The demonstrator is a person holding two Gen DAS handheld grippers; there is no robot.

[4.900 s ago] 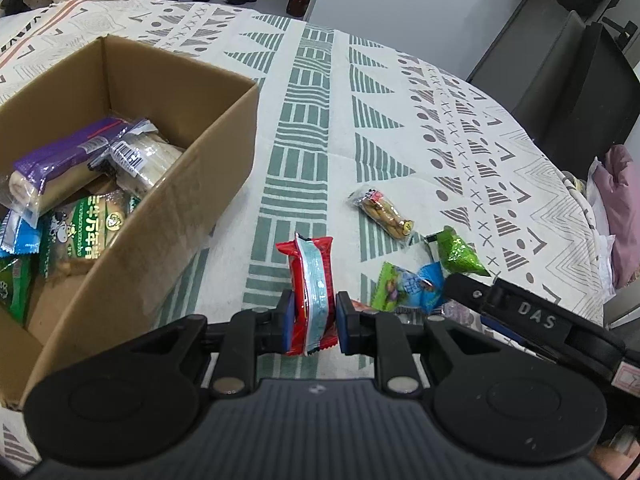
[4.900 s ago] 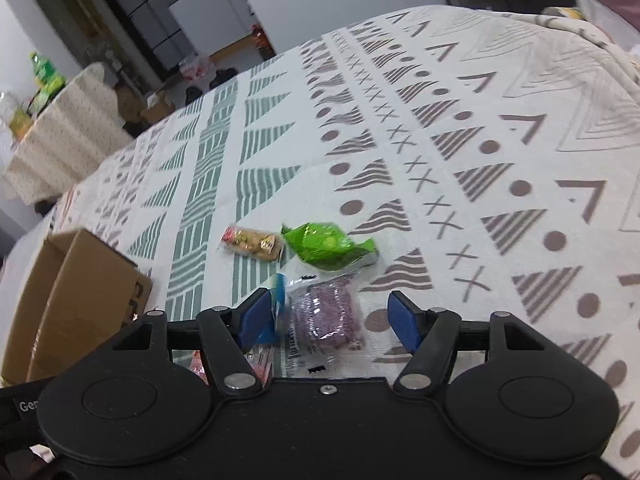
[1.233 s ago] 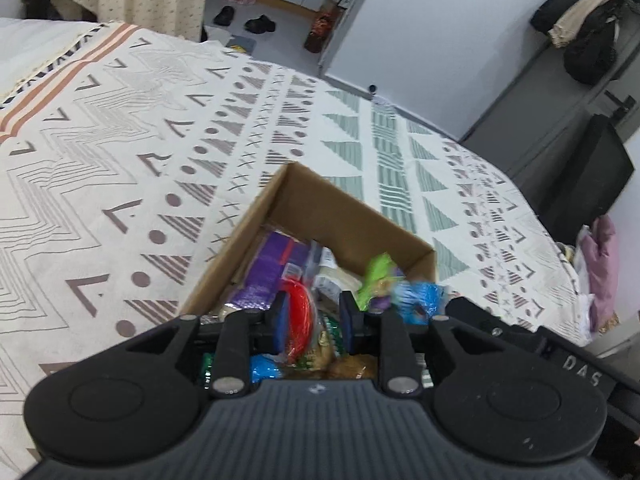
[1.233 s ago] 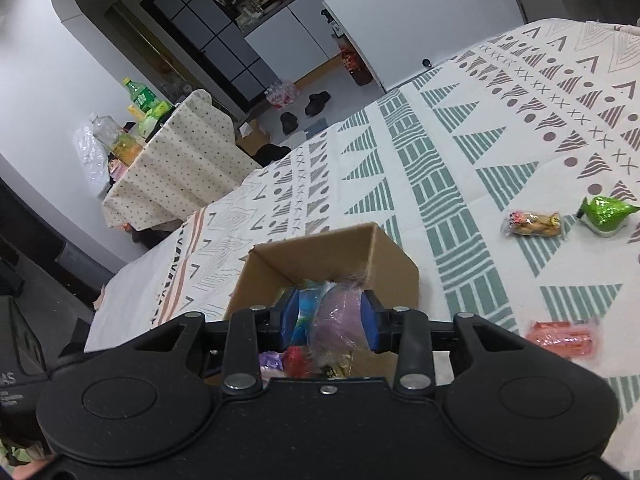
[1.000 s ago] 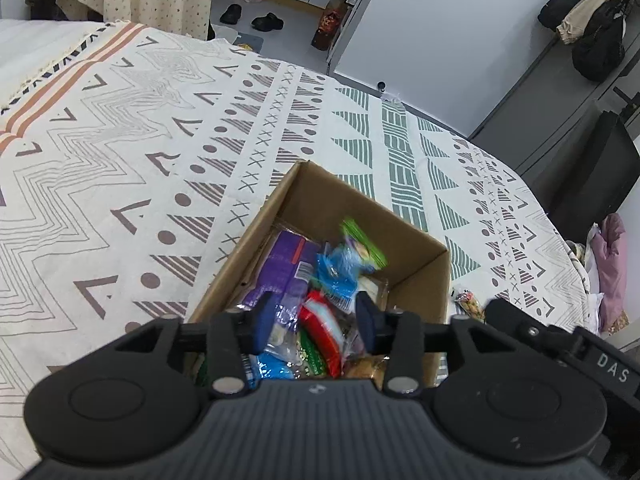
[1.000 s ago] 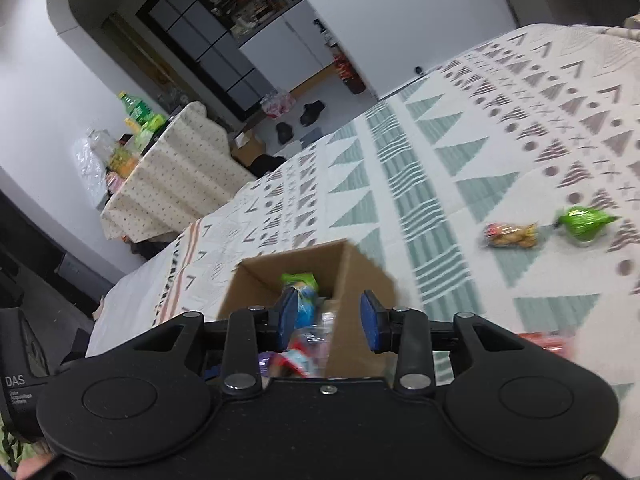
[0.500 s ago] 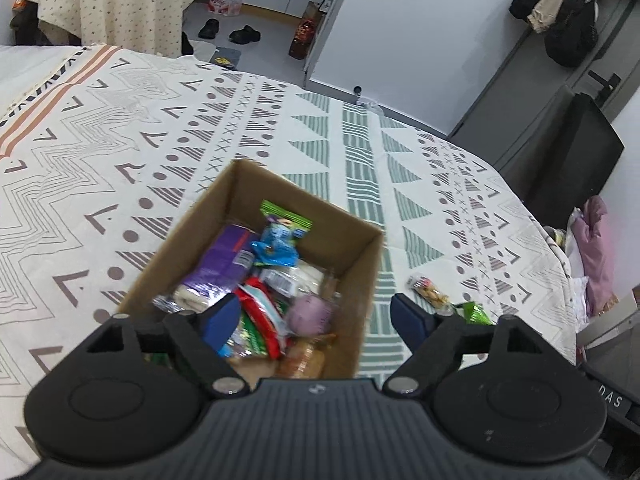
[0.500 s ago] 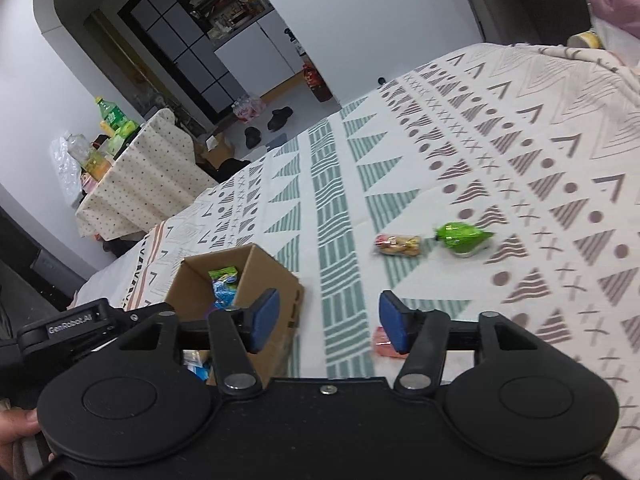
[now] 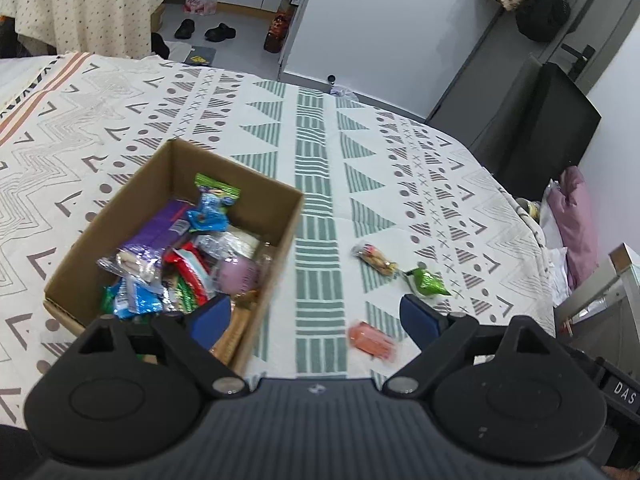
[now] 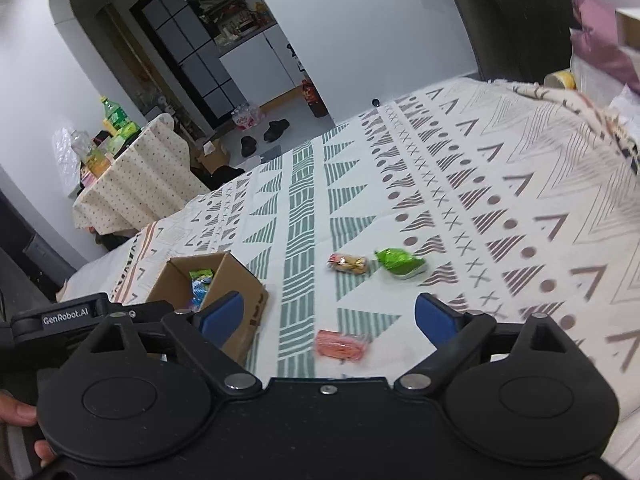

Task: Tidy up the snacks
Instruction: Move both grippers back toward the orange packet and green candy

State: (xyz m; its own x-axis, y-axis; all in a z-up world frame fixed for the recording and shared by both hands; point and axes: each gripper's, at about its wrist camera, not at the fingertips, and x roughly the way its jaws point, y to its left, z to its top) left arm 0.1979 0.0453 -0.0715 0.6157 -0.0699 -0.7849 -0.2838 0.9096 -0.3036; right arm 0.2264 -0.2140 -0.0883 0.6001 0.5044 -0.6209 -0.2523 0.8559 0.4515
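On the patterned cloth of the bed [image 9: 360,128], the open brown cardboard box [image 9: 280,240] holds a heap of wrapped snacks, with a green-and-blue packet [image 9: 212,204] leaning against its far wall and a pale purple round pouch [image 9: 238,276] near the right side. Three loose snacks lie on the cloth to the right of the box: a small clear wrapper of tan biscuits [image 9: 374,258], a shiny green wedge-shaped packet [image 9: 426,282] just beside it, and an orange-pink flat packet [image 9: 370,338] nearer the cameras.

Both pairs of tongs are spread wide and carry nothing. The left tongs [image 9: 316,318] hang above the box's near right corner and the orange-pink packet; the right tongs [image 10: 328,318] frame that same packet in the right wrist view, with the biscuits [image 10: 348,264] and green packet [image 10: 400,262] beyond. That spread suits a fresh pick-up, probably of the orange-pink packet.

About a second ago each pair pinched a snack over the box: the left a red packet, the right the purple pouch. Both now lie inside, and the tongs have swung back toward the three that remain.
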